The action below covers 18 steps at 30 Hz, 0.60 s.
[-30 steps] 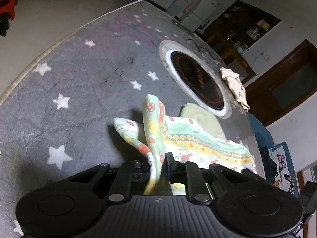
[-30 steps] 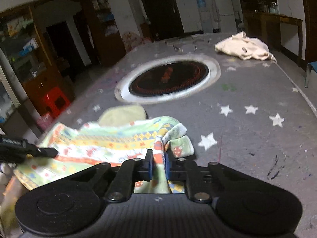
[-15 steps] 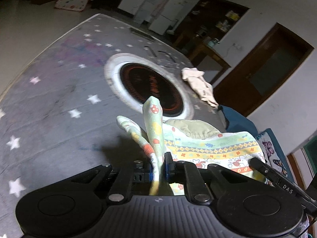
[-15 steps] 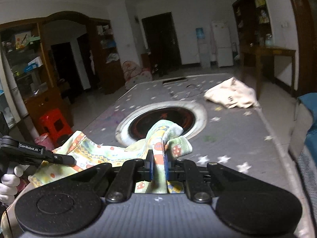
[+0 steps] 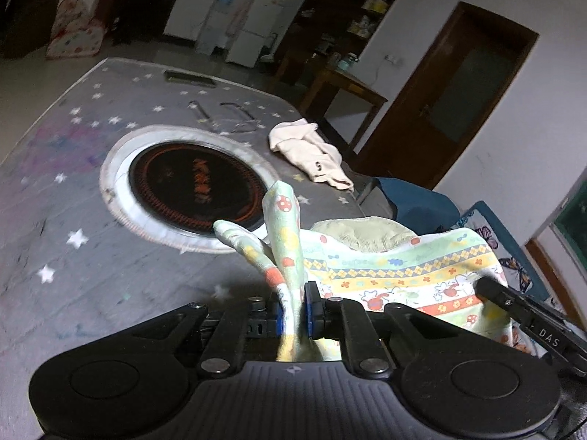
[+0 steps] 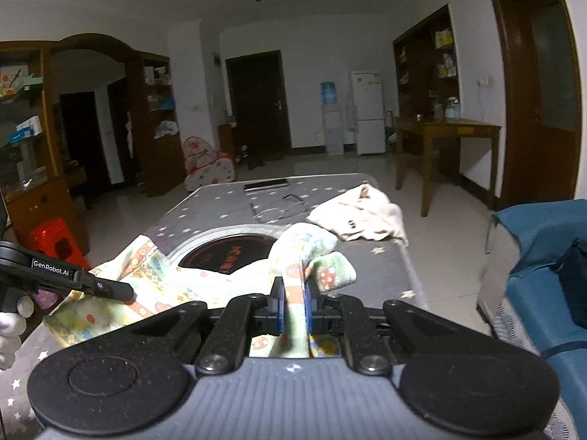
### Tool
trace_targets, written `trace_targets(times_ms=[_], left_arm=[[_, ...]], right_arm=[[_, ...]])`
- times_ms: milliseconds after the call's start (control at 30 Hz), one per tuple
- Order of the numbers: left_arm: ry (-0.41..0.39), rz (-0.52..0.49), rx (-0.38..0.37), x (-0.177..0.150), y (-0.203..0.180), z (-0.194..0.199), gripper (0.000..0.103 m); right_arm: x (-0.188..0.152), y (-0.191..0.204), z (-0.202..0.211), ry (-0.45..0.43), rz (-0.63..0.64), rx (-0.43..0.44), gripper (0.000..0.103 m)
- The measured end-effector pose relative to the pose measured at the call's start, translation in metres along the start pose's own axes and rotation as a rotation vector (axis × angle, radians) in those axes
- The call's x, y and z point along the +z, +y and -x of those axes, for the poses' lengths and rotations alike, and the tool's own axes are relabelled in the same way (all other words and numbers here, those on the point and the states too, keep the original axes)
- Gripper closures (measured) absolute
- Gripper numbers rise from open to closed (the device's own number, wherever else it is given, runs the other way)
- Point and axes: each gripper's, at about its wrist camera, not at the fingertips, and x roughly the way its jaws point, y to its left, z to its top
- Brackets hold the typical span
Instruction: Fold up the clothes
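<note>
A small patterned garment (image 5: 396, 271), pale green with orange and yellow bands and mushroom prints, hangs stretched between both grippers above the grey star-print table (image 5: 73, 190). My left gripper (image 5: 293, 310) is shut on one bunched corner of it. My right gripper (image 6: 293, 302) is shut on the opposite corner of the patterned garment (image 6: 154, 282). In the left wrist view the right gripper's finger (image 5: 513, 302) shows at the far right, holding the cloth. In the right wrist view the left gripper's finger (image 6: 91, 286) shows at the left, with a white-gloved hand (image 6: 11, 326) behind it.
A round black induction plate (image 5: 194, 190) with a white rim sits in the table's middle. A crumpled cream garment (image 5: 312, 150) lies beyond it, near the table's right edge. A blue chair (image 6: 543, 267) stands to the right, a wooden side table (image 6: 447, 135) further back.
Both grippers have risen with the garment, lifting it off the table so it hangs spread between them. The views now look more level across the room.
</note>
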Motion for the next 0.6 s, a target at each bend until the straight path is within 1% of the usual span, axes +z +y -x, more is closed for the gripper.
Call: trace_targets(times_ms=[167, 300, 600], left_arm=[[-0.011, -0.075, 0.022, 0.008, -0.024, -0.012, 0.091], [-0.019, -0.119, 0.054, 0.011, -0.036, -0.024, 0.091], [0.012, -0.161, 0.095, 0.010, -0.049, -0.053, 0.091]], right_arm=[[0.004, -0.010, 0.004, -0.017, 0.008, -0.035, 0.094], [0.005, -0.015, 0.001, -0.017, 0.012, -0.057, 0.094], [-0.001, -0.030, -0.017, 0.014, 0.010, -0.100, 0.094]])
